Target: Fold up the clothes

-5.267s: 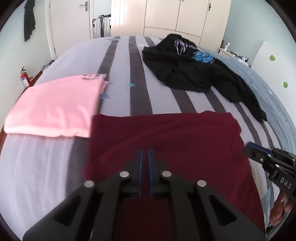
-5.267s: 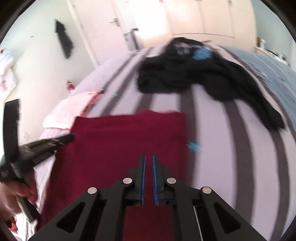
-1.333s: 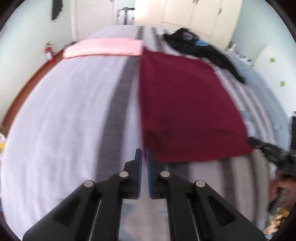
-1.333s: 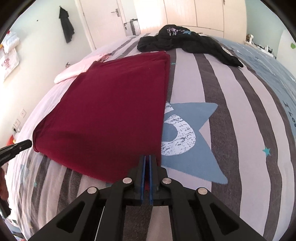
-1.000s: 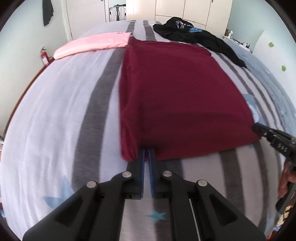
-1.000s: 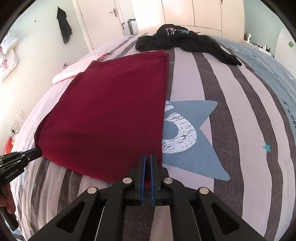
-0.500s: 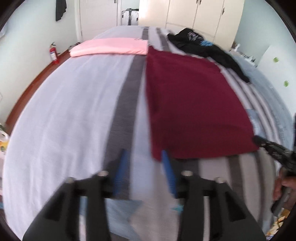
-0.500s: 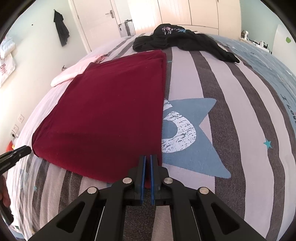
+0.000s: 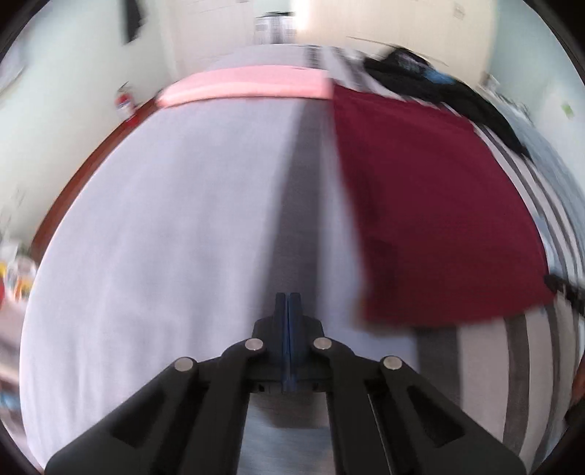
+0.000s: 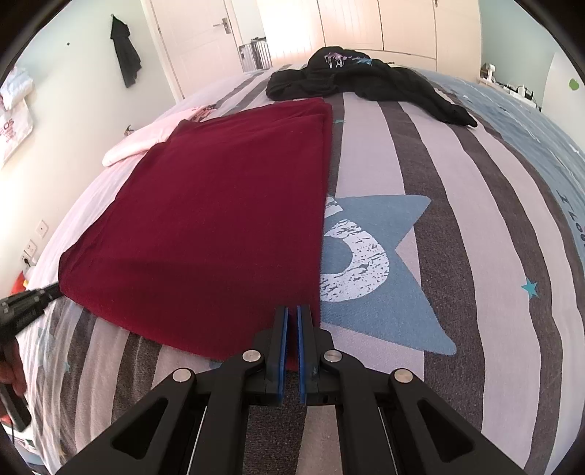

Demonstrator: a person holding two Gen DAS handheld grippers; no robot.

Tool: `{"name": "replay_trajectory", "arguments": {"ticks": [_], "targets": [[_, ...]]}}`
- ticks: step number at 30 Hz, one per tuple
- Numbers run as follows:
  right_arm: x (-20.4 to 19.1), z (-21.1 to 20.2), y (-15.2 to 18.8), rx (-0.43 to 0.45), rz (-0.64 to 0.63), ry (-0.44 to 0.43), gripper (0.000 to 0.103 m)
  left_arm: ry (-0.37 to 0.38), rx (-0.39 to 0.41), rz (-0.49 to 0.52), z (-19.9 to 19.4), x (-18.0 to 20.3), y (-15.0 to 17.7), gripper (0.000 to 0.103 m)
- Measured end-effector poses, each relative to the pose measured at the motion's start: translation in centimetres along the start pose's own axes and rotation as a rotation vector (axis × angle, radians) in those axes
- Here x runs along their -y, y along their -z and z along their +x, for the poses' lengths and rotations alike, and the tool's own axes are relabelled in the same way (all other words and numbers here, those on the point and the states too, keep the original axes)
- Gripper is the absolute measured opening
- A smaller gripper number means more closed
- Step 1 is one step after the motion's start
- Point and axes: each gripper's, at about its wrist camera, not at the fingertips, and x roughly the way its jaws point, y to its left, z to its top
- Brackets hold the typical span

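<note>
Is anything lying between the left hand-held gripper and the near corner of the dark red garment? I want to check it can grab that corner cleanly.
Nothing visible does. Only bare striped bedsheet lies between the shut left hand-held gripper and the dark red folded garment; its near corner sits just to the right.

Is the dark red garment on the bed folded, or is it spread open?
Folded. The dark red garment lies flat as a neat rectangle with straight edges, and stacked layers show at its far right corner. No sleeves stick out.

A striped bed (image 10: 457, 190) fills a pale-walled room with cream wardrobes (image 10: 365, 25) and a white door (image 10: 193, 40).
</note>
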Motion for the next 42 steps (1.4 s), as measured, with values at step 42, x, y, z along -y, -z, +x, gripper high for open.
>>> {"name": "replay_trajectory", "arguments": {"ticks": [42], "targets": [[-0.7, 3.8, -10.4, 0.072, 0.07, -0.02, 0.01, 0.175, 0.084, 0.023, 2.8, 8.4, -11.2, 0.001]]}}
